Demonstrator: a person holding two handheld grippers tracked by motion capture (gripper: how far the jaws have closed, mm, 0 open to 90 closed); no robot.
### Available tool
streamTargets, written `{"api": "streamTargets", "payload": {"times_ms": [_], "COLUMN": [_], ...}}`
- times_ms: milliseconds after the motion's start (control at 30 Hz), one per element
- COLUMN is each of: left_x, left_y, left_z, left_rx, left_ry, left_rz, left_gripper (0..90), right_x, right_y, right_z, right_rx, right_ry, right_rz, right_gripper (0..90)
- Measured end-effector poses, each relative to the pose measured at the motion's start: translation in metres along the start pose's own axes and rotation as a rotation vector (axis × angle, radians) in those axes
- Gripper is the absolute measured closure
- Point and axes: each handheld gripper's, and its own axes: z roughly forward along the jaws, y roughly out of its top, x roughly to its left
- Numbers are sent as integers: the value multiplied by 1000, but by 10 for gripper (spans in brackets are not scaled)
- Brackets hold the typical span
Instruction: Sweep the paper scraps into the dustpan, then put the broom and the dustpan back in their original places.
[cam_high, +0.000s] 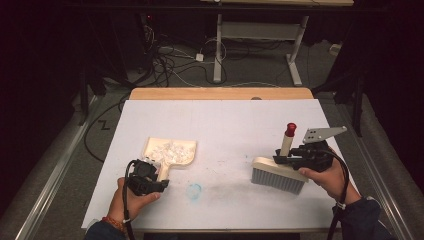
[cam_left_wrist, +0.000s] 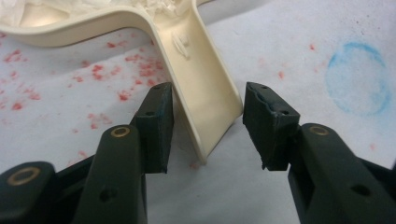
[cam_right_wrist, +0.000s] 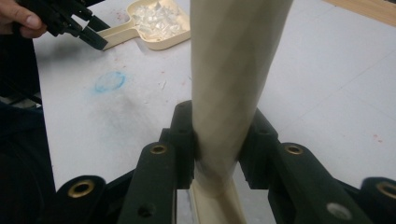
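Left gripper (cam_left_wrist: 208, 128) jaws apart around dustpan (cam_high: 170, 151) handle (not gripping); right gripper (cam_right_wrist: 217, 140) clamped on brush (cam_high: 280, 172) handle, right of dustpan.

Pretty dim room, honestly. The counter (cam_high: 150, 112) is covered with a white sheet, with a strip of light wood showing along its far edge. Behind it there's grey carpet floor (cam_high: 260, 70) with a messy tangle of cables (cam_high: 170, 62) and a white plug block. A desk with white metal legs (cam_high: 218, 47) stands further back. Dark curtains close in both sides.
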Motion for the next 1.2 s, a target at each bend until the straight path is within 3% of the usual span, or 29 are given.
{"api": "streamTargets", "payload": {"times_ms": [233,300,367,433,533,567,667,700,733,767,833,933,1067,1200], "left_x": [-6,-8,-9,-9,-8,-8,-8,-8,-7,-6,-5,-6,-9,-5], "left_y": [-1,-2,-3,-3,-6,-7,-10,-10,-11,-11,-11,-15,-22,-31], "left_z": [-5,-11,-17,-25,-31,-31,-29,-27,-25,-24,-23,-23,-22,-21], "left_rx": [-17,-54,-93,-164,-256,-274,-305,-309,-310,-315,-337,-372,-423,-456], "left_ry": [9,13,23,38,48,55,71,69,77,82,76,90,113,145], "left_rz": [41,65,111,163,193,206,255,269,275,275,269,309,349,392], "left_gripper": [494,466,429,378,313,247,207,194,193,191,186,180,178,177], "right_x": [-14,-20,-27,-35,-45,-47,-51,-52,-53,-55,-55,-51,-25,7], "right_y": [5,8,12,16,24,26,27,26,25,24,21,18,1,-28], "right_z": [5,9,13,18,25,28,37,38,37,35,30,21,5,-8], "right_rx": [24,42,66,79,70,81,90,84,70,43,-13,-94,-233,-303], "right_ry": [-9,-12,-45,-62,-151,-195,-263,-308,-333,-321,-417,-456,-478,-511], "right_rz": [38,46,41,52,69,58,48,55,57,68,62,87,-9,-76], "right_gripper": [696,684,660,598,450,420,350,332,369,368,326,268,283,288]}}
